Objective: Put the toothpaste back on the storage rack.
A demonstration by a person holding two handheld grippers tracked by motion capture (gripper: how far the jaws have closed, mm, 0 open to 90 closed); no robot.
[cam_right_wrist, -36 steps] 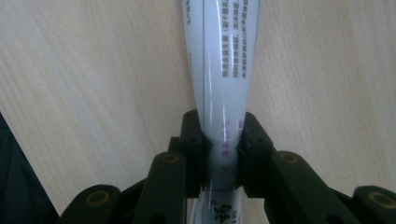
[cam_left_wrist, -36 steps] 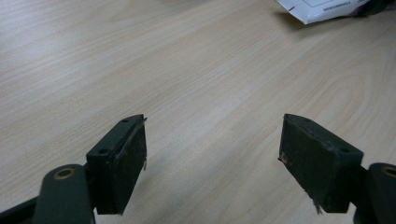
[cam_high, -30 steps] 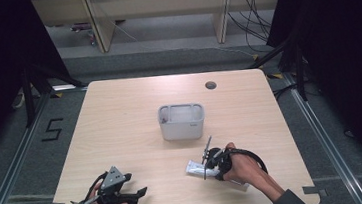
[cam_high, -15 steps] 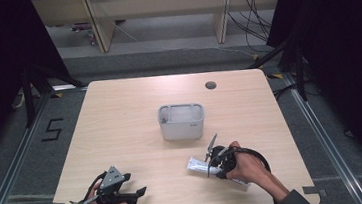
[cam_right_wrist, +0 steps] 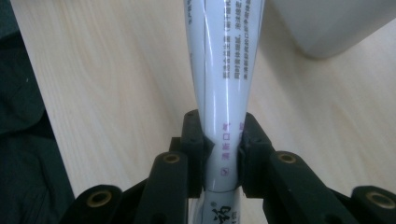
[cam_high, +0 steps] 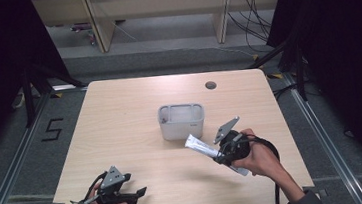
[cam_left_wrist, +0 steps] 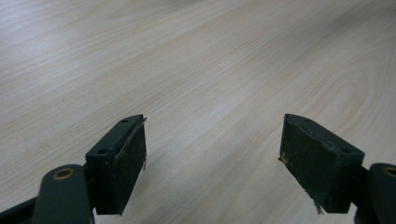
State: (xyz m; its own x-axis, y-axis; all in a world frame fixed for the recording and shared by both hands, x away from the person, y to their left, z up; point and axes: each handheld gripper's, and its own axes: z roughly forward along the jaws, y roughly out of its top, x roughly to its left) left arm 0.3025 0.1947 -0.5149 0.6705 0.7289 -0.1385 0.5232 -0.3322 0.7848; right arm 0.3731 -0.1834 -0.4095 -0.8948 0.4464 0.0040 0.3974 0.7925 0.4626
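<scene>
A white tube with printed text (cam_right_wrist: 223, 70) is clamped between the pads of my right gripper (cam_right_wrist: 221, 156), which is shut on it. In the high view the tube (cam_high: 199, 146) sticks out to the upper left of the right gripper (cam_high: 220, 154), lifted above the table just in front of a grey open-topped box (cam_high: 181, 120). My left gripper (cam_high: 138, 191) rests near the table's front left edge. Its jaws stand open with bare wood between them (cam_left_wrist: 212, 154).
The wooden table (cam_high: 120, 118) has a round cable hole (cam_high: 210, 85) at the back right. A corner of the grey box (cam_right_wrist: 327, 23) lies close to the tube's far end. Black floor and metal rails surround the table; a shelf stands behind.
My right gripper has risen with the tube and moved toward the grey box. The left gripper has stayed put.
</scene>
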